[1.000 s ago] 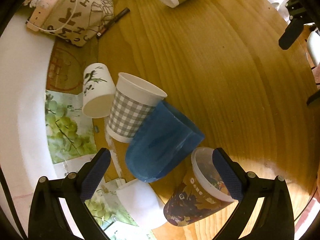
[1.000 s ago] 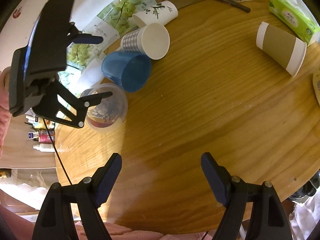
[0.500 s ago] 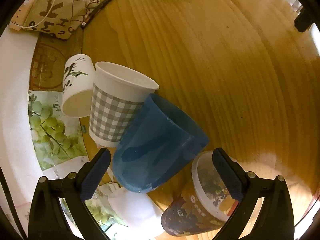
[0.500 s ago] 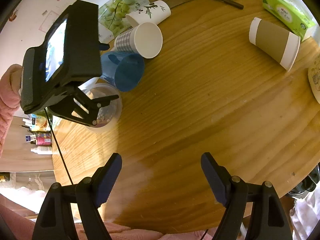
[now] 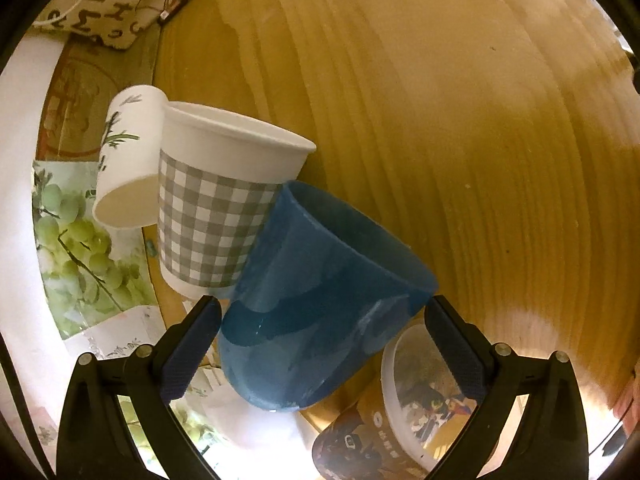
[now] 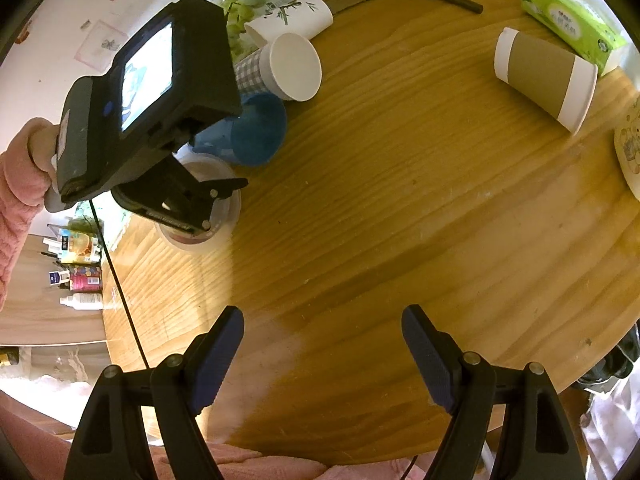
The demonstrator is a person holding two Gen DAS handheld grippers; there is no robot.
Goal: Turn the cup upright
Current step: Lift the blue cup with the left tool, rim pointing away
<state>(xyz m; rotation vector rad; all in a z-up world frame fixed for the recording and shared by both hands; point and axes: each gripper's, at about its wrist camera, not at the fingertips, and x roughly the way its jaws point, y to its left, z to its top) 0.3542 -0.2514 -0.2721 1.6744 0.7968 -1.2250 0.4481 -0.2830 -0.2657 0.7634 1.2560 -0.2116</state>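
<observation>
Approach phase — left tool (image 5: 322, 344) has closed in on the blue cup (image 5: 320, 312) over the last second; the cup now fills the gap between its spread pads, not yet pinched. Blue cup lies on its side on the table (image 5: 460, 120), mouth pointing away and to the tool's right, base nearest the tool. Gingham paper cup (image 5: 216, 208) touches it just ahead-left, printed cup (image 5: 404, 412) sits under the tool's right pad — tight cluster, so closing could nudge neighbours. Right tool (image 6: 322, 356) is spread too, empty over bare table, well apart from the brown-sleeved cup (image 6: 544, 80) lying far ahead-right. Judgement: grasp is next, then rotate the cup mouth-up.
</observation>
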